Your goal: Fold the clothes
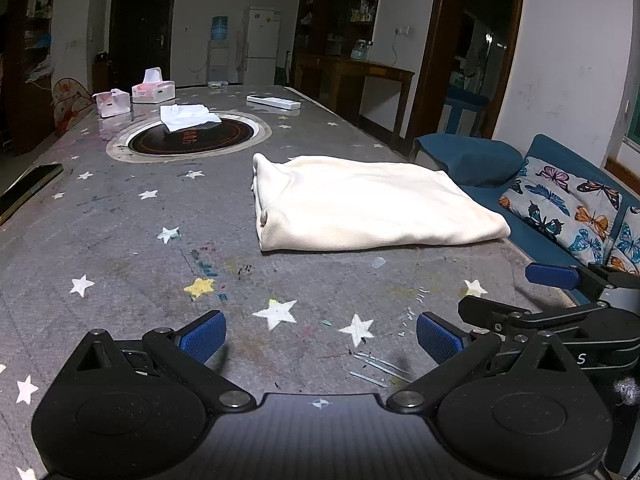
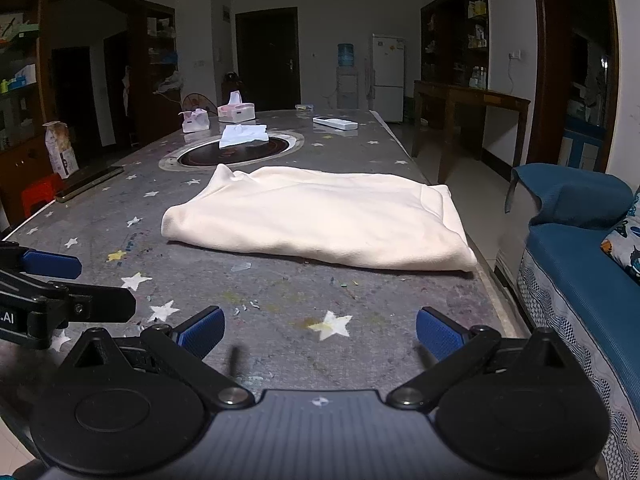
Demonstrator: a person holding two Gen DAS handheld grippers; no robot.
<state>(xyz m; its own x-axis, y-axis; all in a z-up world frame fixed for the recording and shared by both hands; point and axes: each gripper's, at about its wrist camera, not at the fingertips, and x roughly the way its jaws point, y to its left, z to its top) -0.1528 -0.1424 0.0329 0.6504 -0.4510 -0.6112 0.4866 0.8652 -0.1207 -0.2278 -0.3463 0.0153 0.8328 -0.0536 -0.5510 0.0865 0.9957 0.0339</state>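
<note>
My left gripper point(image 1: 320, 338) and right gripper point(image 2: 320, 332) both hang low over the near end of the bench point(image 1: 120, 248), side by side, fingers spread wide and holding nothing. I judge they are kept back here because nothing needs gripping just now.

The cloth point(image 1: 360, 208) lies ahead of both, well apart from my fingers, flat on the bench near its right edge, beside the sofa point(image 2: 580, 264). It is a cream garment already doubled into a thick, tidy rectangle, its layered edges stacked at one end. From how it lies, I take the folding to be done or nearly so; one more halving might be possible, and the stacked end would be the place to pinch.

Farther off, a small white cloth point(image 1: 188, 117) sits on the round inset, with tissue boxes point(image 1: 153, 90) behind it.
</note>
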